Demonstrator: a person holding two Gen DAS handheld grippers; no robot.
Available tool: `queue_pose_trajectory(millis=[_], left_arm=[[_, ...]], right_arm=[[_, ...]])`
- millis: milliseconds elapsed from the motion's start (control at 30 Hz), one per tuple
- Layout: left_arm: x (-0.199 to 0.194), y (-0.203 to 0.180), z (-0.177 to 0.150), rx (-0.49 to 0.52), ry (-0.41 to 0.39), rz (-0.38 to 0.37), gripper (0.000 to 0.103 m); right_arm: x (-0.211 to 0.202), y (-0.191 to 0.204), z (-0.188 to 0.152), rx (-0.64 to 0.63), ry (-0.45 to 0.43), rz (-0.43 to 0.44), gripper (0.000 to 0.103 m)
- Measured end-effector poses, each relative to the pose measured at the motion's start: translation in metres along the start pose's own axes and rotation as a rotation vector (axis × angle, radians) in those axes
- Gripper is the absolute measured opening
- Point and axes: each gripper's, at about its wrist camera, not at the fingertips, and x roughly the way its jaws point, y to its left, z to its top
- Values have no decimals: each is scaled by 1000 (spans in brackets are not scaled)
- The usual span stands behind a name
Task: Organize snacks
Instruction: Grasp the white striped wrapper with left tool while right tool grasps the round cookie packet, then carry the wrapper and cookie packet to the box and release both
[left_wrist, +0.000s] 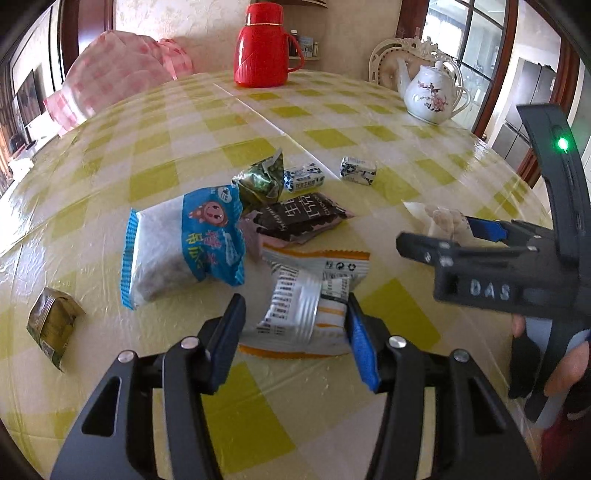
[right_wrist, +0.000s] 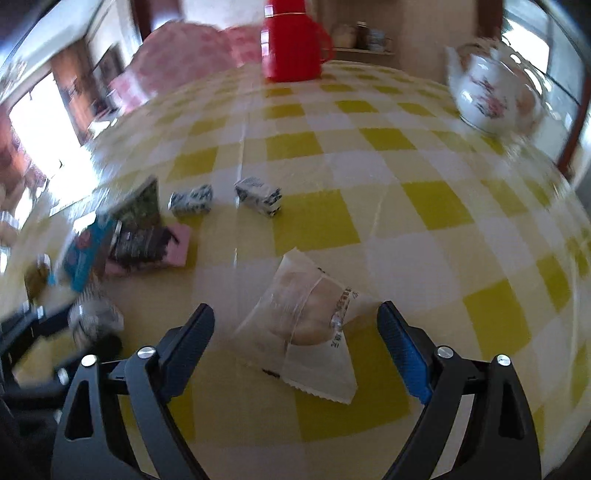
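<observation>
Snacks lie on a yellow-checked tablecloth (left_wrist: 332, 136). My left gripper (left_wrist: 293, 325) is open, its fingers on either side of a white and orange packet (left_wrist: 306, 295). Beyond it lie a blue and white packet (left_wrist: 184, 247), a dark chocolate packet (left_wrist: 303, 218), a green wrapped triangle (left_wrist: 262, 181), two small blue-white candies (left_wrist: 304, 177) and a green packet (left_wrist: 53, 323) at the left. My right gripper (right_wrist: 295, 328) is open around a clear-wrapped bun (right_wrist: 306, 317), which lies on the cloth. The right gripper also shows in the left wrist view (left_wrist: 443, 240).
A red thermos (left_wrist: 264, 46) stands at the table's far side and a white flowered teapot (left_wrist: 432, 94) at the far right. A pink checked cover (left_wrist: 110, 74) sits beyond the far left edge. The right wrist view is blurred.
</observation>
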Motion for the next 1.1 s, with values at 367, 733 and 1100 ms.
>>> queue_pose_trajectory(millis=[367, 733, 1100], left_arm=[[2, 2, 2, -42, -2, -50, 82], [-4, -5, -2, -2, -19, -31, 50], [-38, 9, -24, -98, -101, 25, 51]], right_arm=[[-28, -11, -21, 42, -61, 3, 61], [-48, -18, -42, 176, -75, 25, 61], [-73, 9, -64, 181, -122, 64, 61]])
